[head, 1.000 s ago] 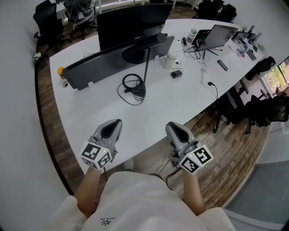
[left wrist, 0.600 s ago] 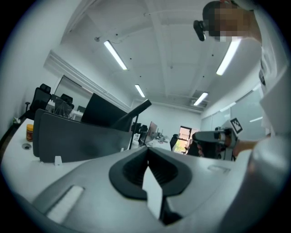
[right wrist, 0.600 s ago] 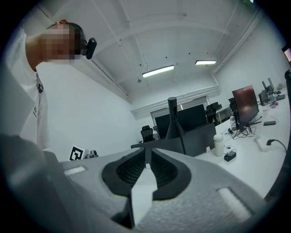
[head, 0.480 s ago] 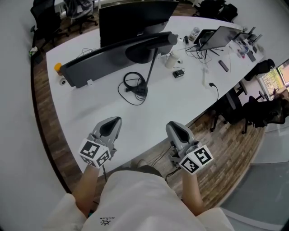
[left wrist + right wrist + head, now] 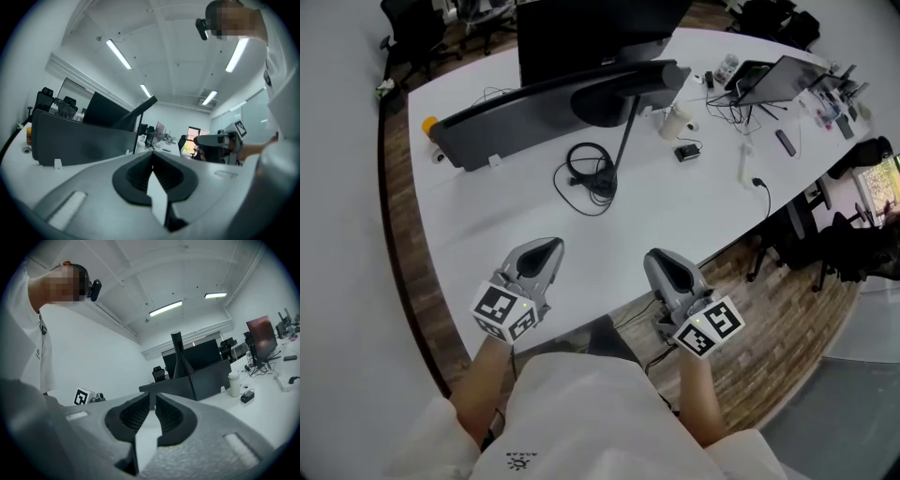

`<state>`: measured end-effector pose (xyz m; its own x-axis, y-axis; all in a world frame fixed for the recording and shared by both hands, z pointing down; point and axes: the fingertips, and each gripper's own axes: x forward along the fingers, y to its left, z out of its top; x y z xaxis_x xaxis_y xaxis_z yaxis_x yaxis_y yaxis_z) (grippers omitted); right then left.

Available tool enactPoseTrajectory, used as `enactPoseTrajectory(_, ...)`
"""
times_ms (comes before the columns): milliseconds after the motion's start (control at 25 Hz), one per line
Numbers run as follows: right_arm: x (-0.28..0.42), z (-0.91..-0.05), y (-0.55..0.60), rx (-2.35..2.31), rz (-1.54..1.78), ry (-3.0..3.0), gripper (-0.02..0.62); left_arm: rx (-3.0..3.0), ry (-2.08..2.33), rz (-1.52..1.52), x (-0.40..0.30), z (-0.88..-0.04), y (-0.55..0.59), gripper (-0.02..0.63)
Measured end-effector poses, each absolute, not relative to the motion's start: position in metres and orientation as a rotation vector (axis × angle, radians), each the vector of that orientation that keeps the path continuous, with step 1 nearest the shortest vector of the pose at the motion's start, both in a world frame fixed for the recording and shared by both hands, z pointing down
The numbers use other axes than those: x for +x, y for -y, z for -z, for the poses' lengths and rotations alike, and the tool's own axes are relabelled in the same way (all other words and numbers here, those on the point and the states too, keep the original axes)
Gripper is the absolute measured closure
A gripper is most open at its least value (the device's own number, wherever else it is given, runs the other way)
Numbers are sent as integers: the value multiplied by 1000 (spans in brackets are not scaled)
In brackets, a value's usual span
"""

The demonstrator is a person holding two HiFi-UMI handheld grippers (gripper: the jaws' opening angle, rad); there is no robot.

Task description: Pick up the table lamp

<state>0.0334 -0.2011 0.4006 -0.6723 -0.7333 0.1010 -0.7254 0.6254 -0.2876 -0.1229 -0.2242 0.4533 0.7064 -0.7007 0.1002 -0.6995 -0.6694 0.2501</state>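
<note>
The table lamp [image 5: 622,137] is black, with a thin stem rising from a base inside a coiled black cable [image 5: 591,178] in the middle of the white table [image 5: 487,244]. In the left gripper view the lamp's stem [image 5: 136,138] shows ahead, with an angled arm on top. My left gripper [image 5: 551,249] hangs over the table's near part, shut and empty, well short of the lamp. My right gripper [image 5: 661,258] hovers at the table's front edge, also shut and empty. Its own view shows the jaws [image 5: 152,401] pressed together, as with the left gripper [image 5: 152,157].
A long dark partition panel [image 5: 506,122] and a black monitor [image 5: 591,28] stand behind the lamp. A white cup [image 5: 675,122], a small black adapter [image 5: 686,152] and a laptop [image 5: 778,80] sit to the right. Office chairs [image 5: 853,244] stand past the table's right edge.
Both grippers have eased forward and lower toward the table, and the table and lamp sit a little nearer in the head view. Both stay shut.
</note>
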Motion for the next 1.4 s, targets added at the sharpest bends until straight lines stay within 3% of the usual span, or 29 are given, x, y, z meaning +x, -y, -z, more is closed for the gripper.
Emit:
enactPoseTrajectory(360, 45, -408, 265, -1037, 379, -2946, 554, 2523, 1246, 107, -91, -460, 277, 611)
enactPoseTrajectory(1160, 54, -433, 387, -847, 242, -3004, 554, 2620, 1288, 29, -39, -517, 385, 609)
enactPoseTrajectory(1400, 55, -442, 405, -748, 251, -3022, 552, 2641, 1256, 2, -35, -535, 402, 583)
